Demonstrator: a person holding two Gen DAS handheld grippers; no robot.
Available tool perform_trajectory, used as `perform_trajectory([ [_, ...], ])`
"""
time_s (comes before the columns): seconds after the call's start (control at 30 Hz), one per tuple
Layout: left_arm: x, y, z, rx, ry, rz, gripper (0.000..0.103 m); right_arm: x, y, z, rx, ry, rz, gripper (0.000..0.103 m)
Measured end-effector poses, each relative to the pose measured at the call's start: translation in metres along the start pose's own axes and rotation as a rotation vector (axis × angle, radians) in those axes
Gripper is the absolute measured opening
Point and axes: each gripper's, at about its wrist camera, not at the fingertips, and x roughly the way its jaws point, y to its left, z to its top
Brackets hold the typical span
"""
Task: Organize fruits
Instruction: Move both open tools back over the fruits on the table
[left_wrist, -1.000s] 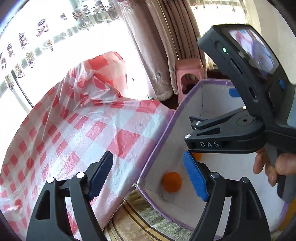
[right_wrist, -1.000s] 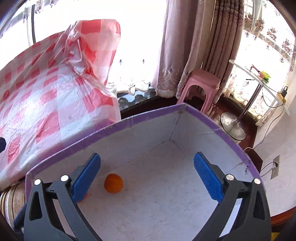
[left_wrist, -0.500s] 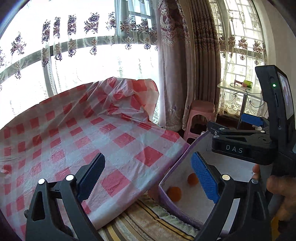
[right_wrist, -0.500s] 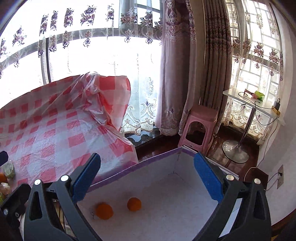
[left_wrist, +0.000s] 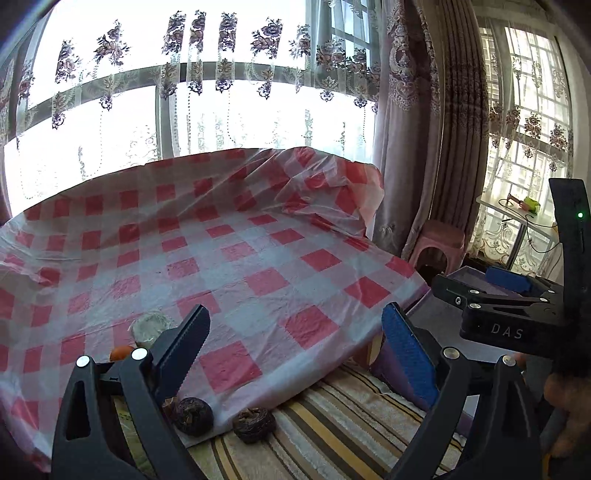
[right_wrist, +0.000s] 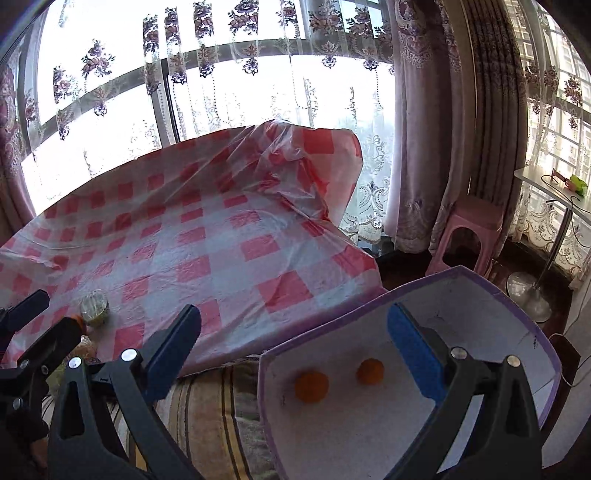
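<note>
Now between picks: both claws empty. Left claw (left_wrist: 291, 350), jaws apart, faces fruits (left_wrist: 194, 410) at 7 o'clock by the checked cloth (left_wrist: 258, 258). Right claw (right_wrist: 295, 354), jaws apart, overlooks the box (right_wrist: 406, 288) holding two oranges (right_wrist: 311, 386). Likely next: grip another fruit.

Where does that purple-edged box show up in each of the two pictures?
Left wrist view: only a sliver of the purple-edged box at the right edge, behind the other tongs.
Right wrist view: the box fills the lower right, two oranges inside.
Shared landmark: the pink stool.
</note>
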Motion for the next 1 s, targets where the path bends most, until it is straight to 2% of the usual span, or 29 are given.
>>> perform_trajectory([
  [0.27,-0.026,0.054,-0.025,-0.093,0.037,0.081,0.091,0.006,0.039,-0.013,-0.062,0.057,0.110,0.101],
  [0.5,-0.051,0.101,-0.049,-0.168,0.085,0.140,0.091,0.015,0.071,-0.026,-0.114,0.126,0.138,0.101],
  [0.63,-0.060,0.117,-0.060,-0.180,0.105,0.169,0.091,0.017,0.083,-0.032,-0.128,0.163,0.206,0.101],
  [0.93,-0.063,0.133,-0.066,-0.188,0.128,0.166,0.091,0.023,0.112,-0.043,-0.210,0.217,0.252,0.101],
  [1.0,-0.060,0.135,-0.067,-0.175,0.144,0.167,0.088,0.026,0.121,-0.046,-0.234,0.236,0.263,0.101],
])
